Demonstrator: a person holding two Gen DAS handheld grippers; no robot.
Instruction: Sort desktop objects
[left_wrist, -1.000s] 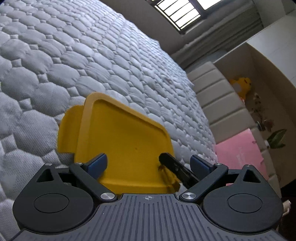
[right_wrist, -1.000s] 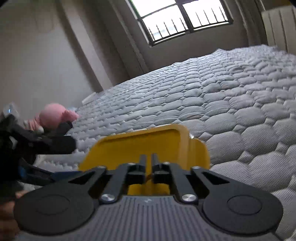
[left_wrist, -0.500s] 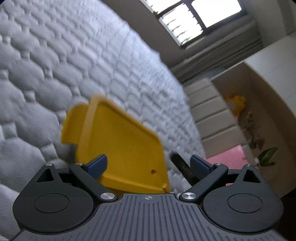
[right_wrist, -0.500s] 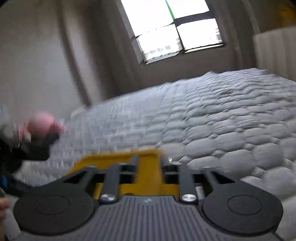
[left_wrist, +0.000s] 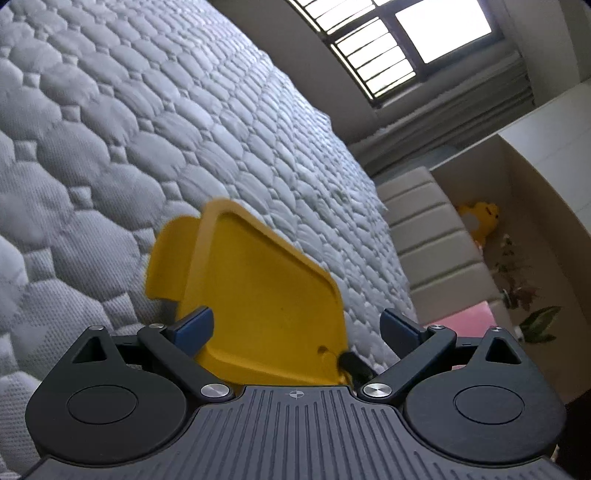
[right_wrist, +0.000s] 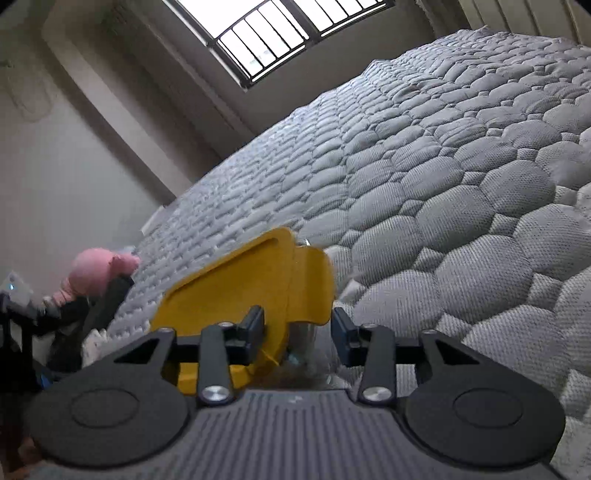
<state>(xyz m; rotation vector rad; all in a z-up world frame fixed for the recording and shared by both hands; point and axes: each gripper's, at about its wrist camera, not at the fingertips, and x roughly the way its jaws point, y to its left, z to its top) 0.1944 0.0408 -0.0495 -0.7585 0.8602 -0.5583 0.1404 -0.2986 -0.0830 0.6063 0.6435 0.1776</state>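
Observation:
A yellow plastic tray (left_wrist: 258, 295) lies tilted on the quilted grey mattress (left_wrist: 110, 129). My left gripper (left_wrist: 297, 326) is open wide, with the tray's near end between its blue pads and a gap on the right side. A dark fingertip of the right gripper (left_wrist: 351, 363) shows at the tray's near right corner. In the right wrist view the tray (right_wrist: 240, 288) stands edge-on between the fingers of my right gripper (right_wrist: 297, 326). Its jaws are closing, with the right pad still apart from the tray. The left gripper's dark frame (right_wrist: 92, 306) shows at the far left.
The mattress (right_wrist: 461, 184) stretches toward a barred window (left_wrist: 406, 48). A pink plush toy (right_wrist: 96, 269) lies at its left edge. A beige padded panel (left_wrist: 424, 240), a white cabinet (left_wrist: 546, 140), a yellow toy (left_wrist: 480, 218) and a plant (left_wrist: 535, 325) stand beside the bed.
My right gripper was shut on the tray's edge, then let go and rolled; its jaws now stand apart around the tray. The left gripper stayed open and the tray shifted slightly.

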